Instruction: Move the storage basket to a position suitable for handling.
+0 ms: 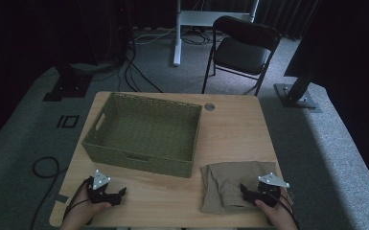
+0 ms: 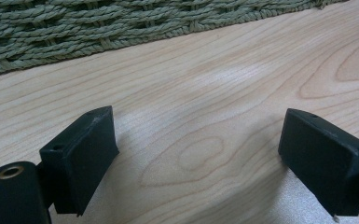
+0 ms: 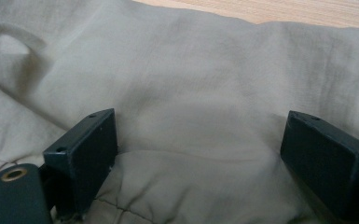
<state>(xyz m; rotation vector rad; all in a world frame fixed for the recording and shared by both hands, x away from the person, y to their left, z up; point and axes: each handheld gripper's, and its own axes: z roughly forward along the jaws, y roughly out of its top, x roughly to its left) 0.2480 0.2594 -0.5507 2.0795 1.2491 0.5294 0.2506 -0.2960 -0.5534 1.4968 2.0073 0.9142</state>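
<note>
Our tongs rest at the near edge of the wooden table (image 1: pixel 239 124); behind them the woven basket (image 1: pixel 144 132) stands empty, the folded khaki cloth (image 1: pixel 230 184) beside it. Right tongs (image 1: pixel 246 188) gape over the cloth, left tongs (image 1: pixel 120 195) gape over bare wood.

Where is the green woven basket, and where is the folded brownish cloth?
Green woven basket (image 1: pixel 139 158), high view, on its near wall.
Folded brownish cloth (image 1: pixel 223 184), high view, on its left half.
Folded brownish cloth (image 3: pixel 191 84), right gripper view, on the smooth part beyond the fingers.
</note>
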